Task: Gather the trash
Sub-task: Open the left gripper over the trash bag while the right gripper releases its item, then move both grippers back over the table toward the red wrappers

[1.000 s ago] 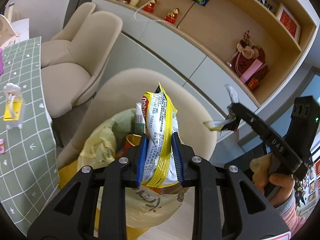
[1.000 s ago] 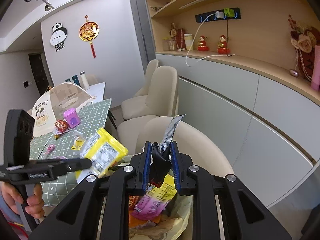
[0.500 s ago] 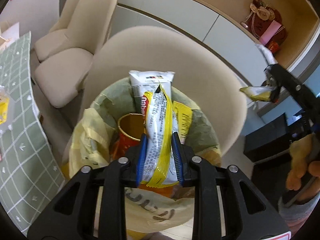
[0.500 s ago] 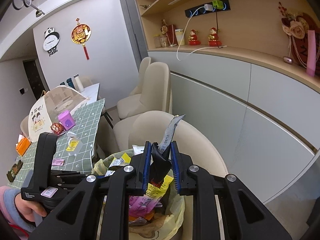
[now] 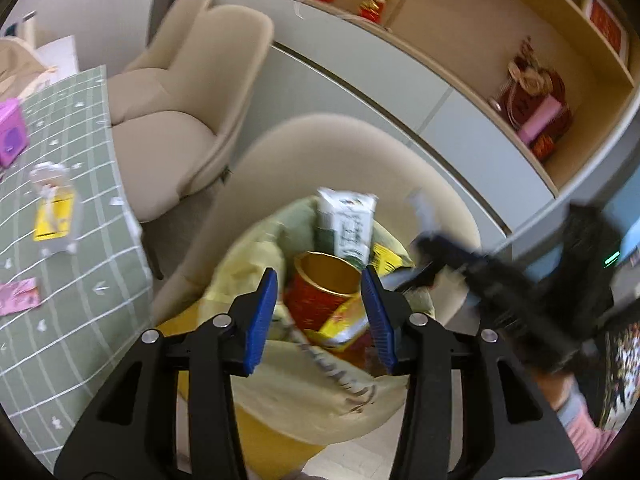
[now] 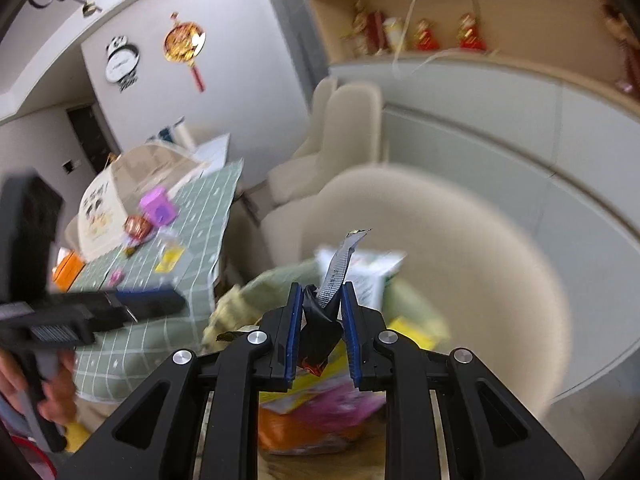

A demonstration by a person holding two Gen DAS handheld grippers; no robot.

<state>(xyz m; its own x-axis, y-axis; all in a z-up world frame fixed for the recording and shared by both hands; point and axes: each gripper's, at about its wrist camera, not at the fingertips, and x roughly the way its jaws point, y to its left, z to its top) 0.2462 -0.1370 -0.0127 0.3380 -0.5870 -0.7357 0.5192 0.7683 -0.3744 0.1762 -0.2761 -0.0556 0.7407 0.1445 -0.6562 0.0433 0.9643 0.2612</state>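
Trash bag [image 5: 320, 400], pale yellow, sits open on a beige chair [image 5: 360, 152] w/ its mouth below both claws. Left claw [image 5: 320, 312] is opening: blue pads stand apart w/ nothing pressed between them, hovering just above the bag's mouth. Straight under the gap lies a red-and-gold can [image 5: 320, 284], gold rim up, w/ a yellow snack packet [image 5: 344, 324] against its lower side at approx 5 o'clock. White-green carton [image 5: 348, 224] leans at 12 o'clock behind the can.

Right claw [image 6: 320, 312] is narrow, clamped on a crumpled black wrapper [image 6: 320, 328] whose silver strip sticks up past the pads toward 12 o'clock. In the left wrist view it shows blurred at 3 o'clock, over the bag's right rim. Below it in the right wrist view: pink, yellow, orange packets inside the bag, blurred.

Green checked tabletop [image 5: 60, 240] lies at 9 o'clock of the bag, carrying a purple box [image 5: 12, 136], a small white-yellow item [image 5: 54, 208] and a pink wrapper [image 5: 18, 296]. A hand [image 6: 56, 384] grips the left claw's handle.
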